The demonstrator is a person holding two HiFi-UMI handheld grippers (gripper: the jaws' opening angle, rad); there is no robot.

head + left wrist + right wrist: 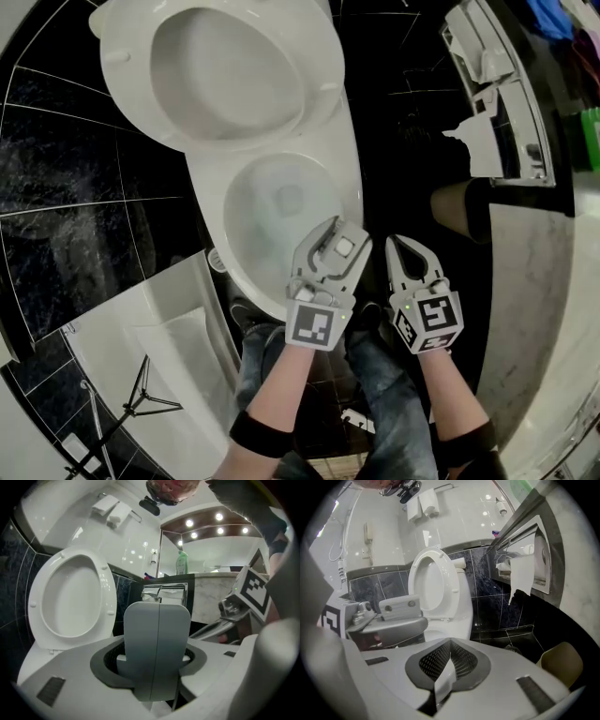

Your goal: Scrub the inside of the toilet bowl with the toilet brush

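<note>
My left tongs (336, 239) are clenched on a flat pale grey slab with a seam down its middle (157, 644); whether it belongs to the toilet brush I cannot tell. They hang over the lower right rim of the white ceramic toilet bowl (214, 211), mid-frame in the head view, its seat (323, 56) raised at upper left. My right tongs (401, 246), just right of them, are clenched on nothing.

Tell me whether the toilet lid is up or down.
Up. The lid stands raised behind the bowl, whose inside lies open to the head view. The left gripper view also shows it upright.
</note>
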